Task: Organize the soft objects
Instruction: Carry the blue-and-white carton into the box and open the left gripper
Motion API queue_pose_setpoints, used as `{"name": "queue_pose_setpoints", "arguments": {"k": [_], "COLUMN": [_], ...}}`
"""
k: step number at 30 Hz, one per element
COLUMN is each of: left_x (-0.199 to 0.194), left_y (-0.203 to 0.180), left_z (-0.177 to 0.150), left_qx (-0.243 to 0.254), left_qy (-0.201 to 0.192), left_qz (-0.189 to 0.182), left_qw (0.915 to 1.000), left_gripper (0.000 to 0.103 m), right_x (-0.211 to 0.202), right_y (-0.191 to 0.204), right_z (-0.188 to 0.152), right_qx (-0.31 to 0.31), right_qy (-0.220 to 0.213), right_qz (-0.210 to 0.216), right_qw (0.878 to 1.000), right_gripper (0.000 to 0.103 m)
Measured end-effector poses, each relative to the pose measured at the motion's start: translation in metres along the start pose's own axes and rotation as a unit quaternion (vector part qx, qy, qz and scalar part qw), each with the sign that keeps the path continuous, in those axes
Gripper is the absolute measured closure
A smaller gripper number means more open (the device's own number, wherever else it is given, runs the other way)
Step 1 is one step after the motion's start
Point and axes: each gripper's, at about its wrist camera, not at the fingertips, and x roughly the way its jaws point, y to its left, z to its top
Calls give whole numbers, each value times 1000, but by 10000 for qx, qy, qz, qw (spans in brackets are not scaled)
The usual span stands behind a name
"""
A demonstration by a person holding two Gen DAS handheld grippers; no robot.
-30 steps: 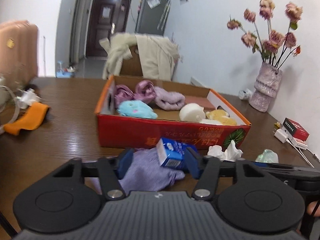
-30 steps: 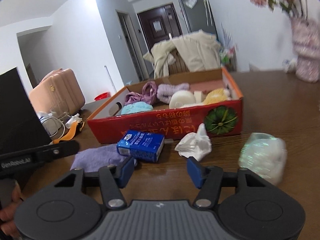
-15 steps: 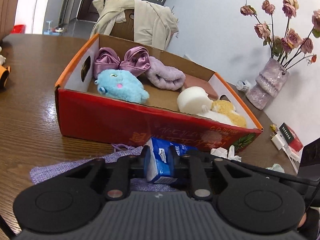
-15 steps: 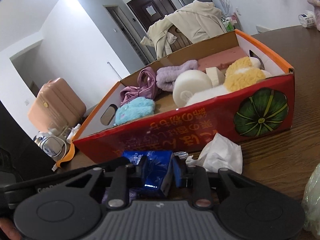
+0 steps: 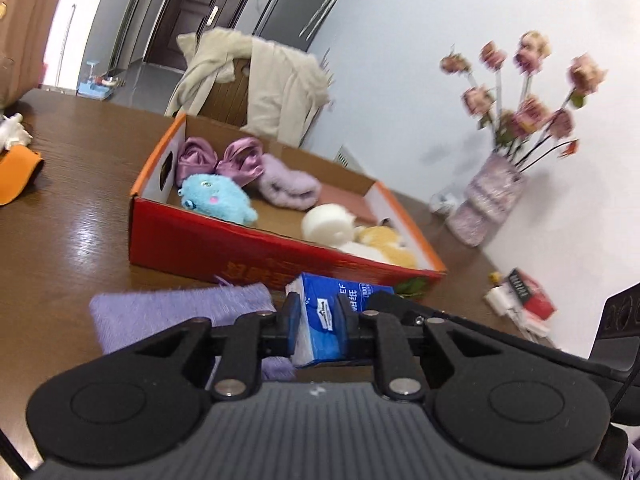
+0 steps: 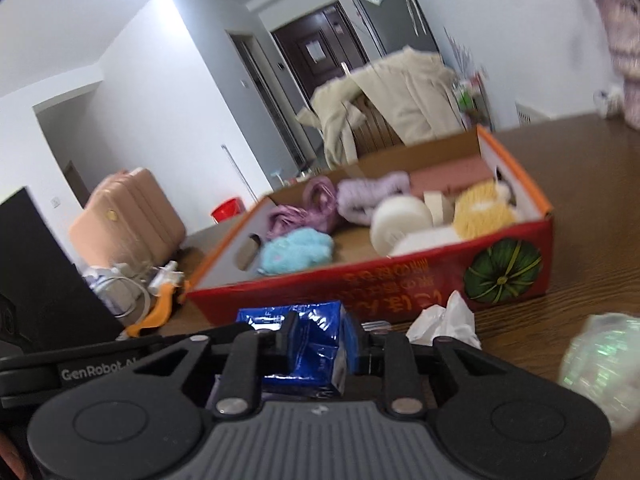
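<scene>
Both claws, left [image 5: 317,322] & right [image 6: 320,340], clamp the blue tissue pack [image 5: 332,320]. Box [image 5: 240,246] holds several plushies; purple cloth [image 5: 176,316], crumpled tissue [image 6: 446,322] left on tabletop [image 5: 68,216].

The vase [image 6: 624,76] is blurred and edge-cropped (flowers [image 5: 528,80] smeared too), its pattern unreadable.

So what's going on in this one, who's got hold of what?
A person is working two handheld claws at a wooden table. Both the left claw and the right claw have just closed onto the same blue tissue pack, one at each end, in front of the red cardboard box. The box already holds plush toys, a purple bow and sponges. A purple cloth, a crumpled tissue and a shiny wrapped bundle lie outside it on the table.
</scene>
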Motion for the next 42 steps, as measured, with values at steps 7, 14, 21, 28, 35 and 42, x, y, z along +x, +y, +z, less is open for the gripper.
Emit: {"name": "queue_pose_setpoints", "arguments": {"k": [7,14,21,28,35,42], "left_x": [-62,-87,-80,-27,74,170], "left_y": [-23,-31,-28,-22,10,44], "left_z": [-19,-25,-9,72,145,151], "left_qx": [28,73,52,16,-231,-370], "left_qy": [-439,-592,-620,-464,13,615], "left_qz": [-222,-293,-283,-318,-106,286], "left_qw": [9988,9978,9977,9984,9997,9970], "left_gripper": [85,85,85,85,85,85], "right_x": [-73,-106,-101,-63,31,137], "right_y": [41,54,61,58,31,-11], "right_z": [-11,-20,-12,51,135,160], "right_qx": [-444,-538,-686,-779,-589,-335], "right_qy": [-461,-573,-608,-637,-74,717], "right_qz": [-33,-33,-63,-121,-240,-517], "right_qw": [9979,9969,9958,9949,9979,9955], "right_gripper": [80,80,80,80,80,79]}}
